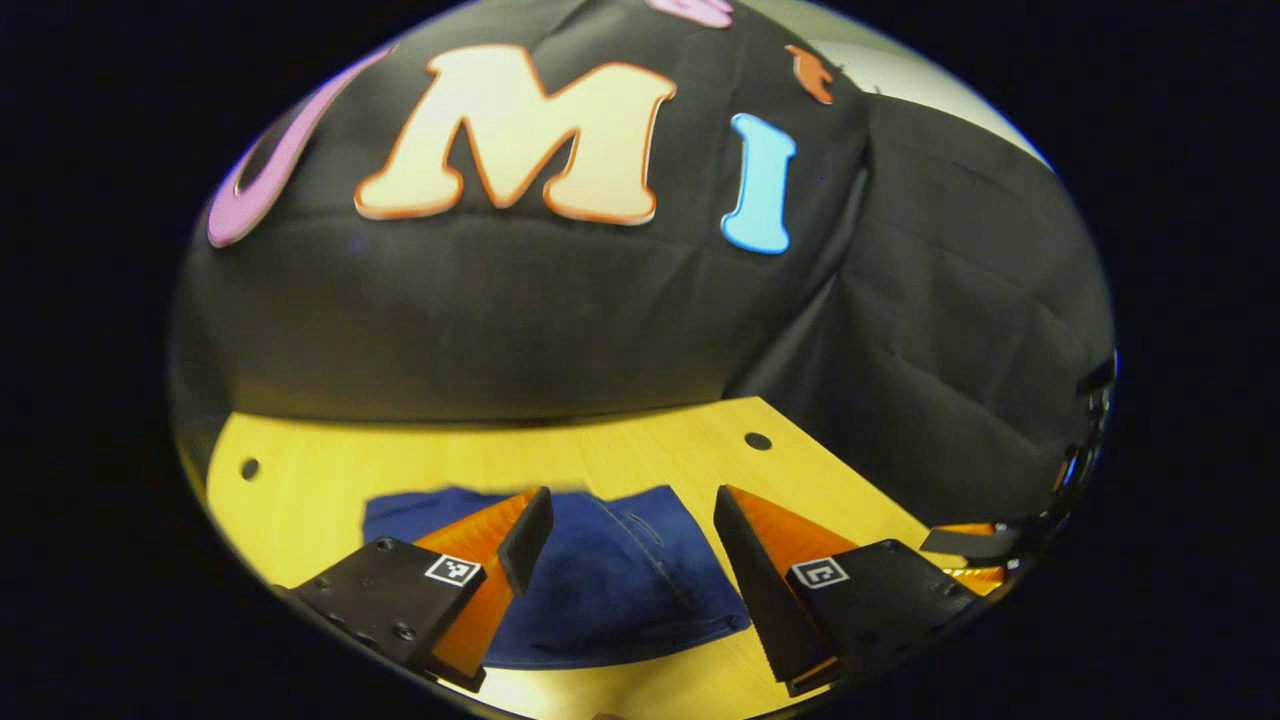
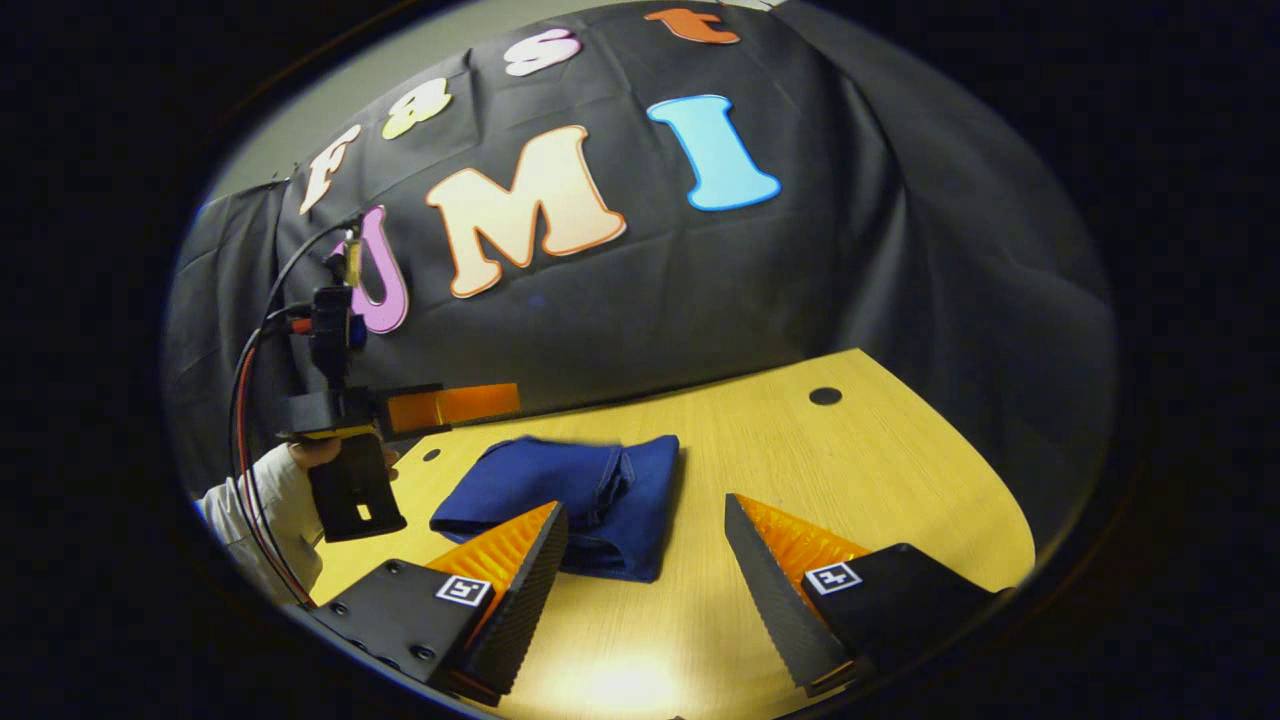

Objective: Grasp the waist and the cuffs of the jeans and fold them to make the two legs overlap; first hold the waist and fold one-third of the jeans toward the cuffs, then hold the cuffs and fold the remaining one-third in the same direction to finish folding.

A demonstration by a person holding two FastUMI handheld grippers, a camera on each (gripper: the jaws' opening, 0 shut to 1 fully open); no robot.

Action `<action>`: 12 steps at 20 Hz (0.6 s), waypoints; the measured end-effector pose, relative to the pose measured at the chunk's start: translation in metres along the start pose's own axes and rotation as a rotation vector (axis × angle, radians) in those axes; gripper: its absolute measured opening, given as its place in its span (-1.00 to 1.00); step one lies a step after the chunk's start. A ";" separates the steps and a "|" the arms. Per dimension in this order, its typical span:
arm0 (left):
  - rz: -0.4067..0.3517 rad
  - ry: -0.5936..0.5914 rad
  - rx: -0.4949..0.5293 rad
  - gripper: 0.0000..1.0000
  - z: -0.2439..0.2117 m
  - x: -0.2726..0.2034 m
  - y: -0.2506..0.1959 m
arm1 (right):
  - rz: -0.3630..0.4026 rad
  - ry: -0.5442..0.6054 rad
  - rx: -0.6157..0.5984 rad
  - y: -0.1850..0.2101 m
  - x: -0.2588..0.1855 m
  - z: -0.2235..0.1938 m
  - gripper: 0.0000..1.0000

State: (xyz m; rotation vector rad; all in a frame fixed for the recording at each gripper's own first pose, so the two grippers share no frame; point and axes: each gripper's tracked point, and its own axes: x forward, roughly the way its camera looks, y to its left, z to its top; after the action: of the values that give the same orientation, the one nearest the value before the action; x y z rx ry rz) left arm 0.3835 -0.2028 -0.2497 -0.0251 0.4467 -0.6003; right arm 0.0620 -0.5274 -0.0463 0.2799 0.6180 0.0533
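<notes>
The dark blue jeans (image 1: 610, 590) lie folded into a compact bundle on the yellow wooden table (image 1: 320, 480). My left gripper (image 1: 631, 497) hovers just above and in front of the bundle, open, with nothing between its fingers. In the right gripper view the folded jeans (image 2: 580, 495) rest left of centre, layers stacked with the fold edges facing me. My right gripper (image 2: 645, 505) is open and empty, off the bundle's near right side. A hand holds the left gripper (image 2: 455, 405) above the table to the left of the jeans.
The table (image 2: 880, 480) has small round holes (image 2: 825, 396) near its far corners. Black cloth walls close in the back and sides. A pale sleeve (image 2: 255, 510) and cables (image 2: 245, 400) are at the left. The right gripper's edge (image 1: 975, 545) shows at far right.
</notes>
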 end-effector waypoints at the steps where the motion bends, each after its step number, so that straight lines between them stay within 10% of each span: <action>1: 0.015 -0.050 0.043 0.92 0.010 -0.017 -0.003 | 0.006 -0.028 -0.010 0.009 -0.004 0.009 0.96; 12: 0.324 -0.274 0.060 0.87 0.019 -0.243 0.072 | 0.053 -0.356 -0.140 0.151 -0.090 0.100 0.94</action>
State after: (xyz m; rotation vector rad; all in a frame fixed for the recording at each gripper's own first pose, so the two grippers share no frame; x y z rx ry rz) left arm 0.2519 -0.0116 -0.1464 0.0220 0.1608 -0.2842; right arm 0.0522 -0.4188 0.1239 0.1646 0.2520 0.0951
